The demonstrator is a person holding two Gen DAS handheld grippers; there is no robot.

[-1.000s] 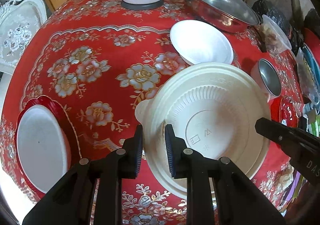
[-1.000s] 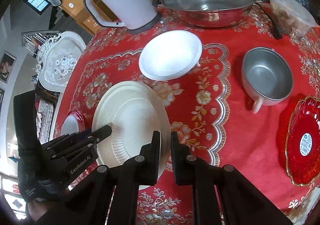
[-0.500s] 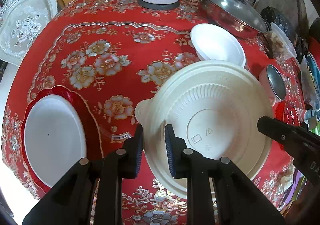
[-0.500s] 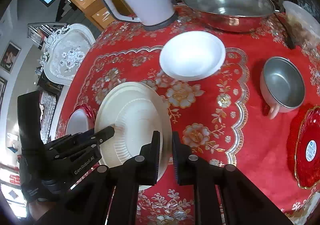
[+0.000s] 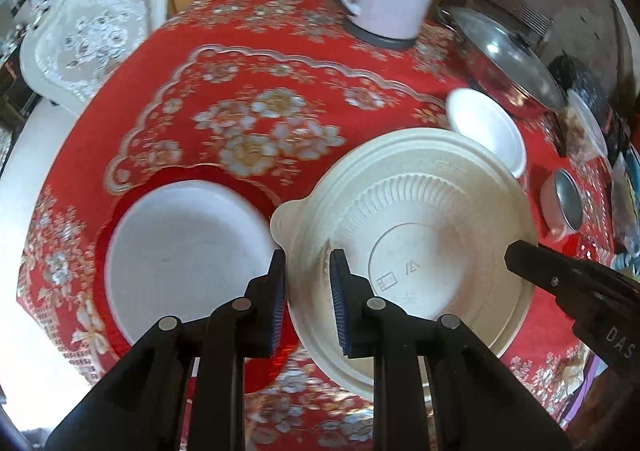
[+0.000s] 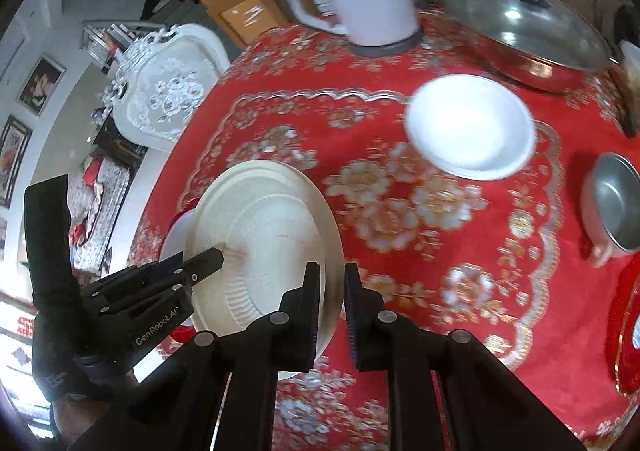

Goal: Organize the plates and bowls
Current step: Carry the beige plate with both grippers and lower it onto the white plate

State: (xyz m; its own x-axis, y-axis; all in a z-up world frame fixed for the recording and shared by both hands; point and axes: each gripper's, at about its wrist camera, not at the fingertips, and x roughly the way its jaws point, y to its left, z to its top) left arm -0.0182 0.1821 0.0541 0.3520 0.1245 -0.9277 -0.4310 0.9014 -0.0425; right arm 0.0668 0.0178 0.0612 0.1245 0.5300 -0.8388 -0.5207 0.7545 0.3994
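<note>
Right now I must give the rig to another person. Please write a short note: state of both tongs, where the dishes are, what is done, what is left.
Left tongs: shut on the cream bowl at its near rim.
Right tongs: shut on the opposite rim. The bowl is held above the table.
White plate lies on a red plate beside it; cream bowl not yet set down.
Left: white bowl, steel bowl and another red plate are still apart.
</note>
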